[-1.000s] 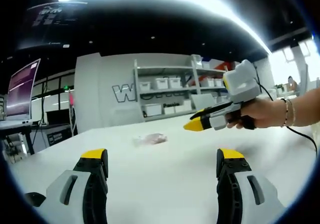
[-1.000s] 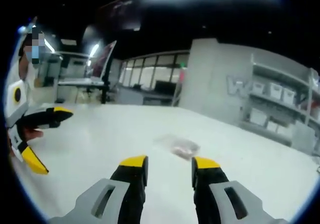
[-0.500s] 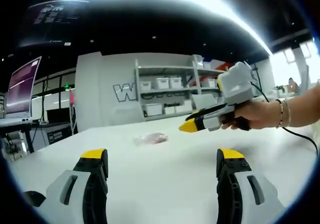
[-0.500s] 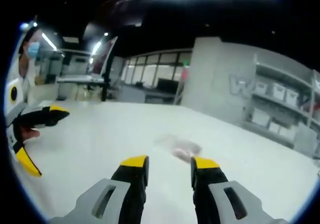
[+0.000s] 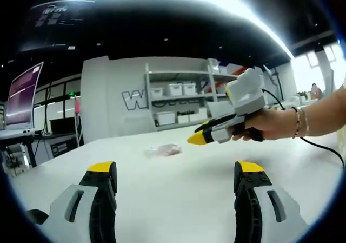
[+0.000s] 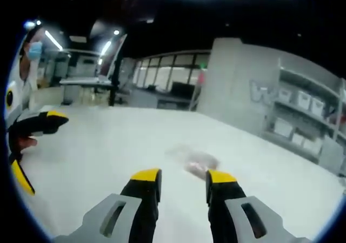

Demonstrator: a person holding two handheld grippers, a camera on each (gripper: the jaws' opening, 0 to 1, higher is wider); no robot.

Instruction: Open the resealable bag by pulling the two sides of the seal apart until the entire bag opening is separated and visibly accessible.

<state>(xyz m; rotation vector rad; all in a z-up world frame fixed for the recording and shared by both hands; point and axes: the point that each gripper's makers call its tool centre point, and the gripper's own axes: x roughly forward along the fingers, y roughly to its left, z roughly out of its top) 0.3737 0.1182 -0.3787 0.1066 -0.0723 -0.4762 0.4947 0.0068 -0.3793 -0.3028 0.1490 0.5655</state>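
Bag [image 5: 164,150] untouched on table [image 5: 178,194]

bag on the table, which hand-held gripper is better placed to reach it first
Probably the right hand-held gripper: in its own view the bag lies just beyond its open jaws. The left hand-held gripper is open too, but the bag lies farther off across the table.

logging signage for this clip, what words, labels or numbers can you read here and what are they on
"W": big outlined letter on the grey wall in the left gripper view; the shelf hides what follows.
Dark lettering on a lower shelf bin: too blurred to read.
Hanging dark sign at top left: white text, too small to read.
Monitor: lines on screen, unreadable.
Bag on the table: no legible print.
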